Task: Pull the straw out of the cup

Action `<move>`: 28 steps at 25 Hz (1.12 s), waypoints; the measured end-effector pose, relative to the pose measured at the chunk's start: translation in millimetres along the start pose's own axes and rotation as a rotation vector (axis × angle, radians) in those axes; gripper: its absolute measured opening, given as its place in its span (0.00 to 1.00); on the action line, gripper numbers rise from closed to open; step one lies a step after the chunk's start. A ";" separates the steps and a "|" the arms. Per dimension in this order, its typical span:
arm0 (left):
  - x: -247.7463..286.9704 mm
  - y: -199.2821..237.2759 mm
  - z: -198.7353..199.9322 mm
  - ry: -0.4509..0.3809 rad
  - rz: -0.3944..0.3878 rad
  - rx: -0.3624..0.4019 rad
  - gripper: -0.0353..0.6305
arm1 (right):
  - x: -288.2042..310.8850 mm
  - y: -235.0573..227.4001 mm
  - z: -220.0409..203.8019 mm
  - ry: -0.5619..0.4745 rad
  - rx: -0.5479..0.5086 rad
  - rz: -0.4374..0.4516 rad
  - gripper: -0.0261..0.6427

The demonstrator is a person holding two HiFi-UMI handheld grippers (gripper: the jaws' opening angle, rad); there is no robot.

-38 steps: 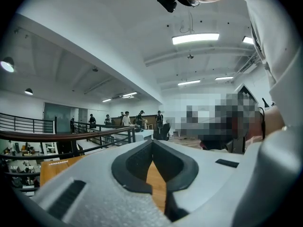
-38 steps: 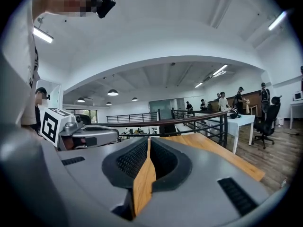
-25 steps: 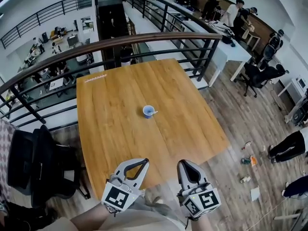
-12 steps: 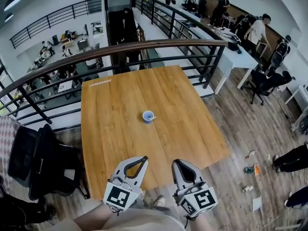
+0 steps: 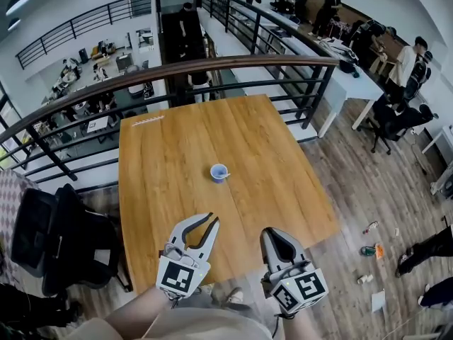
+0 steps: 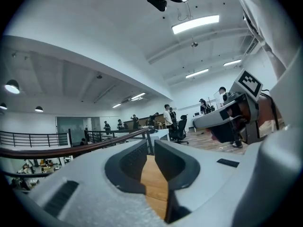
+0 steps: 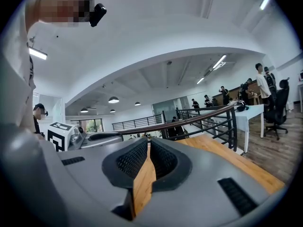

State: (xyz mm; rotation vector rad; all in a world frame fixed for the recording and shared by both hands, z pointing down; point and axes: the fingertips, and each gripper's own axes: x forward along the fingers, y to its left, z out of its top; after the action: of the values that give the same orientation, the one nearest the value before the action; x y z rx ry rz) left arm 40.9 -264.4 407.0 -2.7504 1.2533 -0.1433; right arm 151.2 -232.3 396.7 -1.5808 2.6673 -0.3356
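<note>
A small blue cup (image 5: pixel 219 171) stands near the middle of the wooden table (image 5: pixel 163 161). A pale straw (image 5: pixel 227 173) leans out of it toward the right. Both grippers hover over the table's near edge, well short of the cup. My left gripper (image 5: pixel 213 222) (image 6: pixel 150 148) points level, and its jaws are opening by a narrow slit with nothing between them. My right gripper (image 5: pixel 268 234) (image 7: pixel 148 145) is shut with its tips touching, and it holds nothing. Neither gripper view shows the cup.
A dark railing (image 5: pixel 212 68) runs behind the table's far edge, with a drop to a lower floor beyond it. A black chair (image 5: pixel 53 239) stands left of the table. Wooden floor with scattered litter (image 5: pixel 368 250) lies to the right. People stand at desks far back right.
Both grippers have moved forward over the table's near edge, the left one farther. The left jaws, closed before, now show a thin gap.
</note>
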 end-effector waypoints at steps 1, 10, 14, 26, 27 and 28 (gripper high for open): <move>5.6 5.1 -3.3 -0.001 0.007 0.005 0.13 | 3.0 -2.5 0.4 -0.001 0.008 0.000 0.09; 65.0 49.9 -38.6 -0.011 0.016 0.091 0.21 | 30.0 -14.0 2.4 0.008 0.035 0.023 0.09; 95.1 57.5 -58.7 0.024 -0.018 0.117 0.29 | 46.2 -20.7 1.4 0.027 0.040 0.028 0.09; 168.0 84.1 -160.9 0.203 -0.064 0.141 0.33 | 108.6 -41.9 -14.9 0.066 0.042 0.046 0.09; 172.2 85.1 -170.3 0.219 -0.066 0.147 0.32 | 112.1 -44.8 -16.8 0.069 0.047 0.044 0.09; 176.6 86.3 -179.9 0.236 -0.067 0.155 0.32 | 115.3 -48.0 -18.9 0.071 0.052 0.039 0.09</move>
State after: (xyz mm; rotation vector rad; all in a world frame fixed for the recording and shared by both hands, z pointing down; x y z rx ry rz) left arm 68.0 -465.9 579.1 -2.7013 1.1451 -0.5607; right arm 134.2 -351.5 434.9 -1.5290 2.7140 -0.4641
